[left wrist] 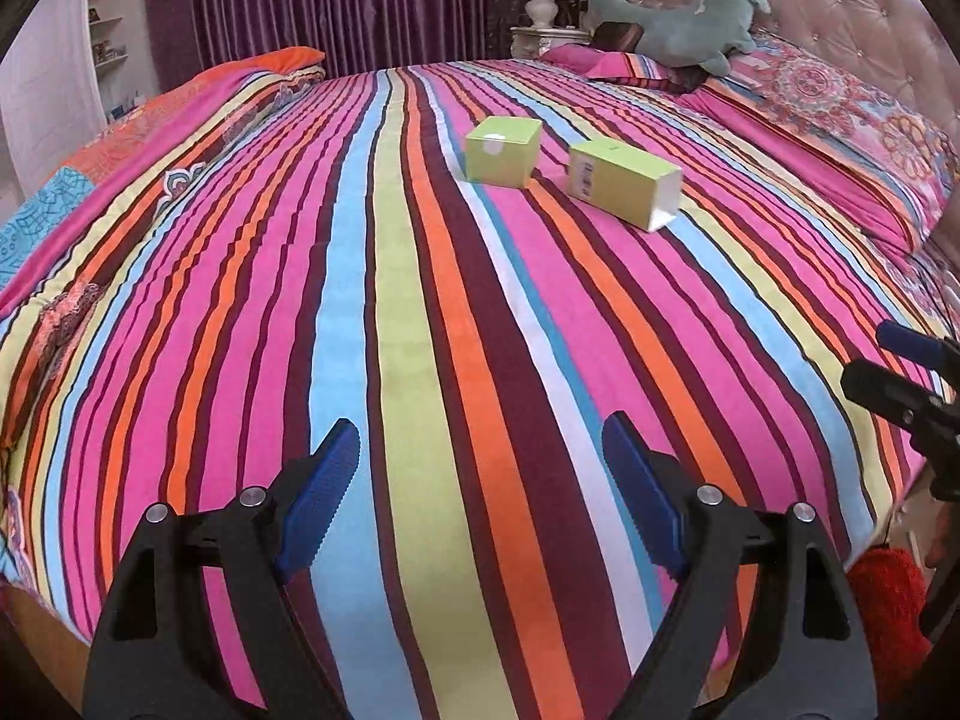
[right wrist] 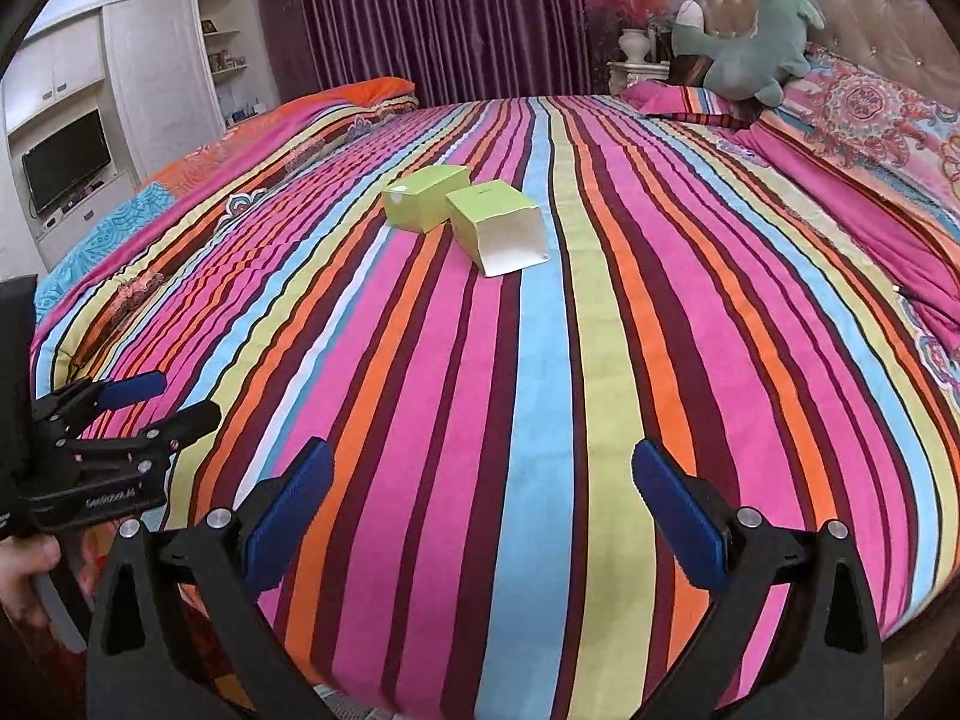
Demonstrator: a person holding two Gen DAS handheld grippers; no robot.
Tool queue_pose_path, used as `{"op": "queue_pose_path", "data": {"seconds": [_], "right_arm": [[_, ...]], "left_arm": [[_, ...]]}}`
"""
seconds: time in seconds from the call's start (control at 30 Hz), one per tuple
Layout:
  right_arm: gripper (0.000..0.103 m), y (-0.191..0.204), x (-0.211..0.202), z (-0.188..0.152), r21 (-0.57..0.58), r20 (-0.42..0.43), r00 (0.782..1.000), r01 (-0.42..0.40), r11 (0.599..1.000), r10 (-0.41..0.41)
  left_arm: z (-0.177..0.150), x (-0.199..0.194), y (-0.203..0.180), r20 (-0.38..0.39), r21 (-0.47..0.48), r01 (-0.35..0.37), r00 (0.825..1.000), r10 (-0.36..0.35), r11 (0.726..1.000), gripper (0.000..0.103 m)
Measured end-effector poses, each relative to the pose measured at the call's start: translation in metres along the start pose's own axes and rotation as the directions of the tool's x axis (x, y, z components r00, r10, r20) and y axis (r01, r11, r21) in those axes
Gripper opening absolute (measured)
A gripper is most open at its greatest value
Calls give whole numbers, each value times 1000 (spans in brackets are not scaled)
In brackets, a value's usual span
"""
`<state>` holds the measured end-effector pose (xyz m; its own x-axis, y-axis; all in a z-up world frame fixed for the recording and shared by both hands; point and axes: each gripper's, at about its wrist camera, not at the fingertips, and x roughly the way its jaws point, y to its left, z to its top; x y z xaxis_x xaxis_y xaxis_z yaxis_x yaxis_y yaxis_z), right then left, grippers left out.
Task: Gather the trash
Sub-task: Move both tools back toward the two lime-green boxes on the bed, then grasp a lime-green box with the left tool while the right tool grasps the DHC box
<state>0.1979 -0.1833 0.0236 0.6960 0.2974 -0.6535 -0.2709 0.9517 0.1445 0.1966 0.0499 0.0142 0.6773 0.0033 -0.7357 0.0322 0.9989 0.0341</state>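
Striped quilt (left wrist: 420,312) in pink, orange, blue and lime over whole bed, from near edge to headboard. Two lime-green cardboard boxes mid-bed, well beyond near edge, toward pillow end: closed cube box (left wrist: 503,150), sticker face up-left, and longer open-ended box (left wrist: 624,183), barcode on side, white interior gaping toward near right edge. Touching or just apart — overlapping in right wrist view, small gap in left; cannot settle. Judged as the trash: empty packaging, lying loose on bedding.

Left gripper (left wrist: 480,498): tongs apart, nothing between blue pads, low over near edge, pointing down toward quilt. Right gripper (right wrist: 483,516): tongs apart likewise, empty, just beside left one along same edge. Both well apart from boxes; wide jaws presumably pre-set for box width. Hand (right wrist: 24,576) visible on left tool's handle.

Teal plush toy (left wrist: 690,12) on patterned pillow (left wrist: 840,96) at headboard corner; folded orange bedding at far left corner. Not trash by appearance.

Step in hand, judged: approach, one gripper per box likely. Risk: open-ended box crushing under side clamp; soft quilt giving under pads.
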Motion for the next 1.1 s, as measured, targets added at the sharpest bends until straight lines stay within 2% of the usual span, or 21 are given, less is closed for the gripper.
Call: {"op": "queue_pose_path", "data": {"seconds": [0.6,0.87,1.1], "right_arm": [[95,-28,54,37,6,-35,999,11,1000,-11],[95,-35,82,58,-28,-48,999,-1,1000,0],[95,-30,109,74,-72,-55,998,-17,997,13]], "left_arm": [[59,68,7,-1,-2,7,1000,-7,1000,81],[87,92,18,8,-38,4,1000,-4,999,81],[118,120,21,19,-29,21,1000,-20,999,81]]}}
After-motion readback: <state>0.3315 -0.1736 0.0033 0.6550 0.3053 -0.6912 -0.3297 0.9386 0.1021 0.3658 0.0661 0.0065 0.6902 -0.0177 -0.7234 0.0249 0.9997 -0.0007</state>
